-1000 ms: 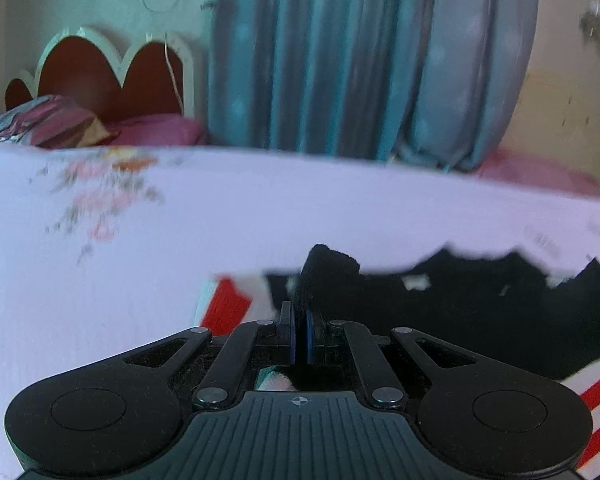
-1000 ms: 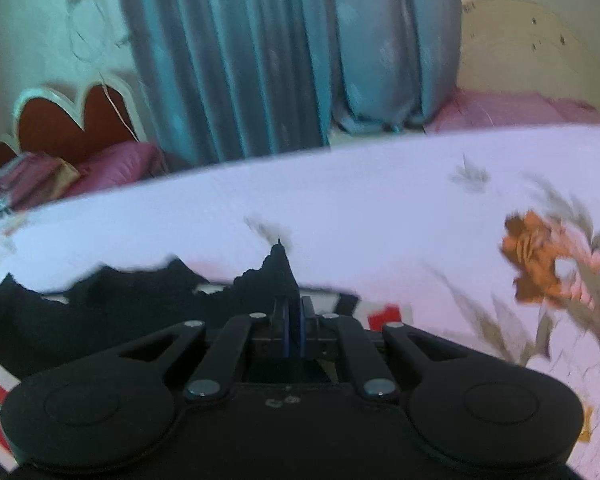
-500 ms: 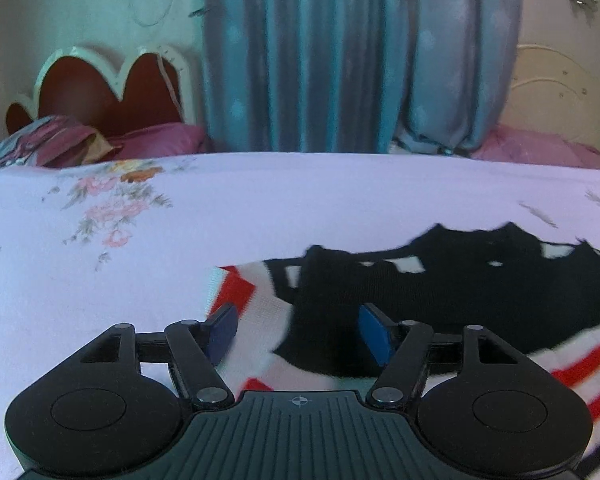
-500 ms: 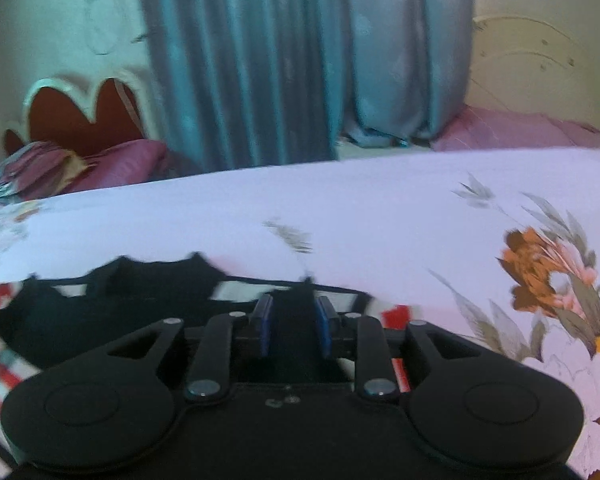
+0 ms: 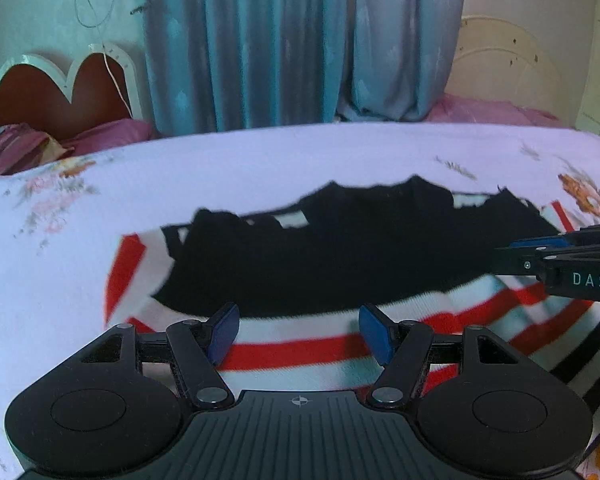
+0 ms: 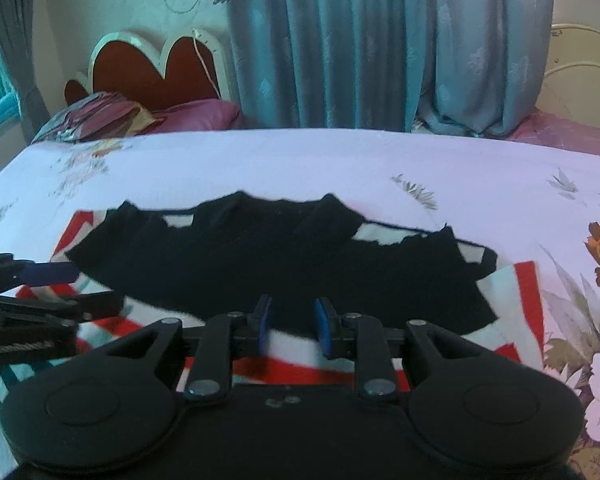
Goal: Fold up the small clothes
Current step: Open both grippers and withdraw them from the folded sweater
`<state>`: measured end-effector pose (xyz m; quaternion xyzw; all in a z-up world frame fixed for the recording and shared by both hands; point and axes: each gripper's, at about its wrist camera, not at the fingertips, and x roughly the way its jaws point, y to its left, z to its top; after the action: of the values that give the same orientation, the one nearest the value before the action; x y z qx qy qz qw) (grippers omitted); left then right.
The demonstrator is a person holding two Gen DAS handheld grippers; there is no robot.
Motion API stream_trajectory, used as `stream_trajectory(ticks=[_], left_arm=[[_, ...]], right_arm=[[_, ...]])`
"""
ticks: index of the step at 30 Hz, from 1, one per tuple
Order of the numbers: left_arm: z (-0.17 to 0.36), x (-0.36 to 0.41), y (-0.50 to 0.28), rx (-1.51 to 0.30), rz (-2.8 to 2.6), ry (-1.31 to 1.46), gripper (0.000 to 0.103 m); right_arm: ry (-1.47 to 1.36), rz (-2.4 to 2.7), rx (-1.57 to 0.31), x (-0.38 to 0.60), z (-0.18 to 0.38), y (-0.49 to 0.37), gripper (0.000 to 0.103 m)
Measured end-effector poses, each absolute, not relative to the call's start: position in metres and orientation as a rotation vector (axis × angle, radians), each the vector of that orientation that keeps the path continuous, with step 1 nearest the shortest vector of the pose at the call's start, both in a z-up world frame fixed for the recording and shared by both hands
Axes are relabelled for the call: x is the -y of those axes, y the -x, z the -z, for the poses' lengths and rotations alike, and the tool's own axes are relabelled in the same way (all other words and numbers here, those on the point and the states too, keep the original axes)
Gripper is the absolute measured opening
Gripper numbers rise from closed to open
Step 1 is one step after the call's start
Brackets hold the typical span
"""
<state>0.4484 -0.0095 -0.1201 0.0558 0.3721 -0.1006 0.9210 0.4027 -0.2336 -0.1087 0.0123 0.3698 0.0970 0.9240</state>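
Observation:
A small garment lies flat on the floral bedsheet (image 5: pixel 260 168). Its black part (image 5: pixel 340 256) is laid over the red, white and black striped part (image 5: pixel 300 346). My left gripper (image 5: pixel 299 332) hovers over the near striped edge, open wide, with nothing between its blue pads. My right gripper (image 6: pixel 293 325) is open by a narrow gap above the black part (image 6: pixel 280 264) and striped band (image 6: pixel 300 370), also holding nothing. Each gripper shows in the other's view: the right gripper (image 5: pixel 540 254) at the right edge, the left gripper (image 6: pixel 60 286) at the left edge.
A red headboard with a white scalloped rim (image 6: pixel 156 68) and a purple pillow (image 6: pixel 204 114) stand at the far left. Blue curtains (image 5: pixel 300 40) hang behind the bed. Pink bedding (image 5: pixel 496 110) lies at the far right. Bare sheet (image 6: pixel 380 160) stretches beyond the garment.
Both grippers were shut on the raised black edge; they have let go, opened, and drawn back toward me. The black part now lies flat over the stripes.

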Motion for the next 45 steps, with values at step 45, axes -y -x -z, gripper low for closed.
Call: stream_trajectory(ticks=[45], left_arm=[[0.138, -0.022, -0.399, -0.803, 0.142, -0.113, 0.076]], right_arm=[[0.022, -0.083, -0.764, 0.261, 0.123, -0.322, 0.029]])
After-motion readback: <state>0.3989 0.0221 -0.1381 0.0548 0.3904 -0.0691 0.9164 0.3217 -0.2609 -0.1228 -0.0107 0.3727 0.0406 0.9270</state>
